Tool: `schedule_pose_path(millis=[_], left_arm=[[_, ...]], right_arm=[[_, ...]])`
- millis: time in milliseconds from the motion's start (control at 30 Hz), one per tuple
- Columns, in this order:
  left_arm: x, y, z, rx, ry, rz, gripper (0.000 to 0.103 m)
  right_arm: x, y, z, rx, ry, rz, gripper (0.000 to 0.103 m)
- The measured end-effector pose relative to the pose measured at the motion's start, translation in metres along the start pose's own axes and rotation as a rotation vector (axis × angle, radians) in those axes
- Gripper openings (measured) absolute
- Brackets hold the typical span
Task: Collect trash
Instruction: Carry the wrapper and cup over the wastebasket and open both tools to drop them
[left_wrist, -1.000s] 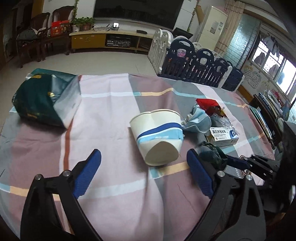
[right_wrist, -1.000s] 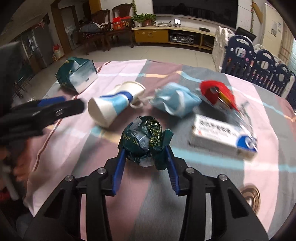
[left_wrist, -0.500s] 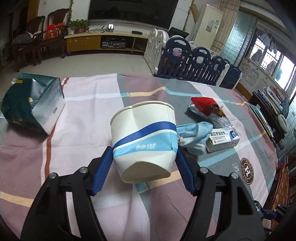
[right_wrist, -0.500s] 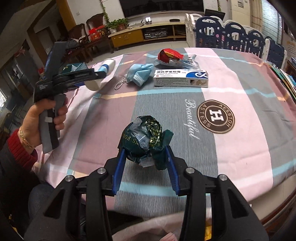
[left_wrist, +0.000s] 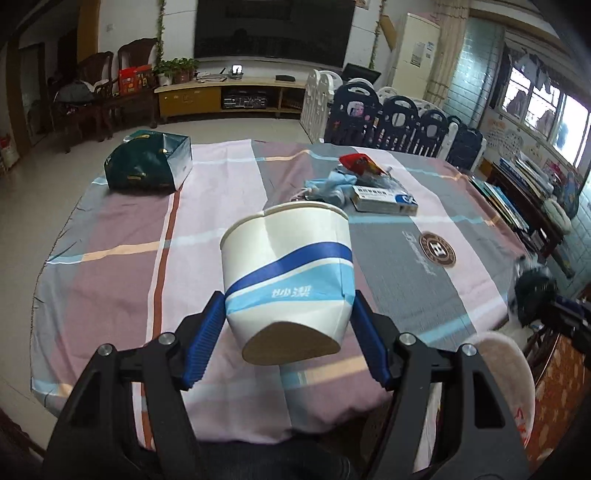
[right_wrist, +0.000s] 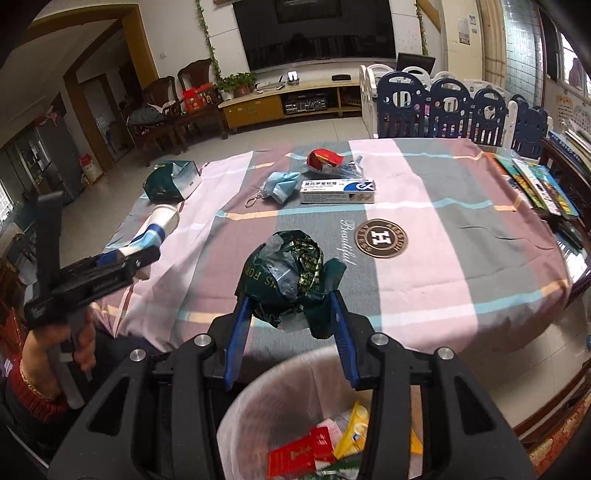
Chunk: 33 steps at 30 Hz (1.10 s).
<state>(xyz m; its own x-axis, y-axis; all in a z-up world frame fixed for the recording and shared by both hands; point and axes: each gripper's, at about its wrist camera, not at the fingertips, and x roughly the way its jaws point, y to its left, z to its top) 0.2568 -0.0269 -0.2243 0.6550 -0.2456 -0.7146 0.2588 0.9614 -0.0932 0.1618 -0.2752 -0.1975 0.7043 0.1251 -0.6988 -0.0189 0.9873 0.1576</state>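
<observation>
Bin (right_wrist: 295, 373) rim behind gripper arms

The cup (left_wrist: 288, 266) is white with a dark-blue and light-blue band; the wrapper (right_wrist: 291, 280) is dark green with gold print. The tablecloth (right_wrist: 461, 258) is plaid in pink, mauve and grey; the mask (right_wrist: 282, 182) is pale blue.

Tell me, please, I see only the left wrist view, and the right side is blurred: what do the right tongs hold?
Observer: The right tongs are shut on a crumpled dark green wrapper with gold print.
Operator: What is under them?
Observer: A trash bin with a pale liner; in the right wrist view its open mouth shows just below the tongs.
Operator: Is it empty?
Observer: No, red packets and a yellow packet lie inside.
</observation>
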Motion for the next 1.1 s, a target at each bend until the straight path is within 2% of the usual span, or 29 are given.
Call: schedule_pose_path(millis=[267, 400, 500, 600, 733, 1100], left_arm=[[-0.067, -0.033, -0.011, 0.086, -0.068, -0.063, 0.069], [-0.086, -0.048, -0.014, 0.109, -0.078, -0.098, 0.069], [-0.097, -0.059, -0.018, 0.133, -0.082, -0.118, 0.069], [-0.105, -0.070, -0.021, 0.150, -0.074, -0.138, 0.069], [-0.112, -0.083, -0.026, 0.178, -0.072, -0.146, 0.069], [-0.114, -0.096, -0.029, 0.210, -0.042, -0.149, 0.069]], right_arm=[[-0.076, -0.012, -0.013, -0.007, -0.044, -0.095, 0.043], [-0.108, -0.012, -0.031, -0.068, -0.022, -0.155, 0.043], [-0.119, -0.018, -0.048, -0.078, 0.014, -0.160, 0.043], [-0.121, -0.023, -0.068, -0.090, 0.070, -0.179, 0.043], [-0.111, -0.033, -0.091, -0.058, 0.115, -0.159, 0.043], [-0.082, -0.035, -0.113, -0.006, 0.163, -0.101, 0.043]])
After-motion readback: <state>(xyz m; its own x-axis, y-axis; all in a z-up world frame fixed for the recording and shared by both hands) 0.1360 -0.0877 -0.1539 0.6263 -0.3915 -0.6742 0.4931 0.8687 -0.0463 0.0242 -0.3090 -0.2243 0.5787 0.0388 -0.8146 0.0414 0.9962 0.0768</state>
